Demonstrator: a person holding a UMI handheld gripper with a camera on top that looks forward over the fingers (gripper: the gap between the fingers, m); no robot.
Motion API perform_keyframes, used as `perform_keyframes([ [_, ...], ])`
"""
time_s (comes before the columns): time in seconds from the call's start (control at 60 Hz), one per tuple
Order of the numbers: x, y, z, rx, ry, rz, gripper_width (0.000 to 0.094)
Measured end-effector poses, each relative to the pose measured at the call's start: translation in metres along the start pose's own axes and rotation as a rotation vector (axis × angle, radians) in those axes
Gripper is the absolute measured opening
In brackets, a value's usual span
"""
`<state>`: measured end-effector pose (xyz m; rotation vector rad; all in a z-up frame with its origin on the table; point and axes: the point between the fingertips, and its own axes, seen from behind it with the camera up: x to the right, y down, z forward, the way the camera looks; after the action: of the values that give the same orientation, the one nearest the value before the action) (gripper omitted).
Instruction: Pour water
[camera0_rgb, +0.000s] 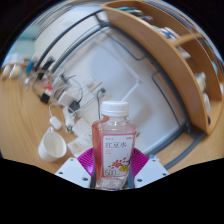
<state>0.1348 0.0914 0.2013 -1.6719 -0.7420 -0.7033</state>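
A pink-labelled bottle (114, 142) with a white cap stands upright between the gripper's (112, 170) magenta pads, a white cup (52, 147) at its nine o'clock on the wooden table (20, 125).

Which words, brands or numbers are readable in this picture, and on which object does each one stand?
"红豆水": on the label of the bottle, which stands between the fingers of the gripper.
Smaller print below it on the same label: too small to read.
No readable text on the white cup or the wooden shelf.
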Motion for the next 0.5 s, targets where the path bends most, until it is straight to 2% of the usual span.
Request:
perform_keyframes([
  [0.033, -0.004, -0.002, -0.012, -0.013, 0.015, 0.128, 0.0446],
  [0.05, 0.002, 0.001, -0.004, 0.013, -0.016, 0.180, 0.0445],
  [0.117, -0.004, 0.005, -0.007, 0.029, -0.049, 0.401, 0.0444],
  [0.217, -0.018, 0.020, -0.003, 0.034, -0.059, 0.639, 0.0442],
  [0.5, -0.044, 0.058, 0.027, 0.038, -0.034, 0.782, 0.0442],
])
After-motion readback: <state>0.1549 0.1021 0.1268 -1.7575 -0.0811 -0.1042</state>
